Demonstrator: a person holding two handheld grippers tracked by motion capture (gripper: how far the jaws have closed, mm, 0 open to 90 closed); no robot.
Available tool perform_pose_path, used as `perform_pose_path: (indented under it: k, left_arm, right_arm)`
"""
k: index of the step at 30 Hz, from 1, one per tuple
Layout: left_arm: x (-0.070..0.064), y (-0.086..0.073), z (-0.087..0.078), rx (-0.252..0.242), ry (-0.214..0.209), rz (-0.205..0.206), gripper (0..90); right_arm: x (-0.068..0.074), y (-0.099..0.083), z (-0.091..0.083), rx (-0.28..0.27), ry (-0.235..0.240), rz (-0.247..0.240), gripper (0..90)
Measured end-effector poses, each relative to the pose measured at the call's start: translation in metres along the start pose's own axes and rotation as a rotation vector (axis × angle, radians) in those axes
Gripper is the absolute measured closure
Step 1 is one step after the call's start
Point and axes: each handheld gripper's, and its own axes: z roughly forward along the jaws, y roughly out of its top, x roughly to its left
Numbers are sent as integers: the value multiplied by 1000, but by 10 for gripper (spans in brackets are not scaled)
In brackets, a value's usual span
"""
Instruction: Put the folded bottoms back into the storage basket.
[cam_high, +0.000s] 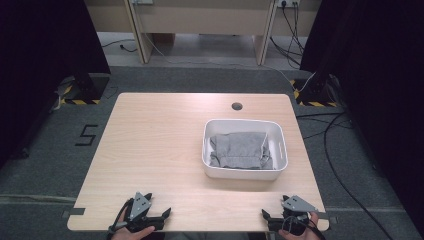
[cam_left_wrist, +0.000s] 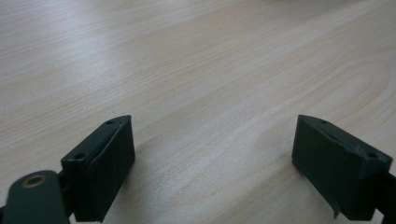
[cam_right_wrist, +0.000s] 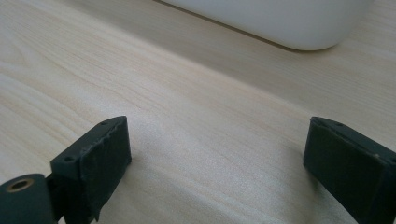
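A white plastic bin (cam_high: 244, 171) stands on the right half of the light wooden table (cam_high: 155, 145), and a folded grey cloth (cam_high: 240, 149) lies inside it. My left gripper (cam_high: 149, 214) rests at the table's near left edge. In the left gripper view my left gripper (cam_left_wrist: 215, 125) is open over bare wood, nothing between its jaws. My right gripper (cam_high: 281, 218) rests at the near right edge, in front of the bin. In the right gripper view my right gripper (cam_right_wrist: 217, 125) is open too, with the bin's wall (cam_right_wrist: 280, 18) a short way ahead.
A round cable hole (cam_high: 237, 106) sits near the table's far edge. Black stands with striped bases (cam_high: 80, 92) flank the table on grey carpet. Cables (cam_high: 330, 150) run along the floor at the right. Dark curtains hang at both sides.
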Motion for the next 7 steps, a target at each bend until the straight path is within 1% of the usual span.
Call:
perform_pose_path:
  k: [6,7]
  left_arm:
    - [0,0,0,-2,1,-1,121]
    - [0,0,0,-2,1,-1,120]
  right_arm:
    - [0,0,0,-1,2,-2,79]
    - [0,0,0,-1,3,4,79]
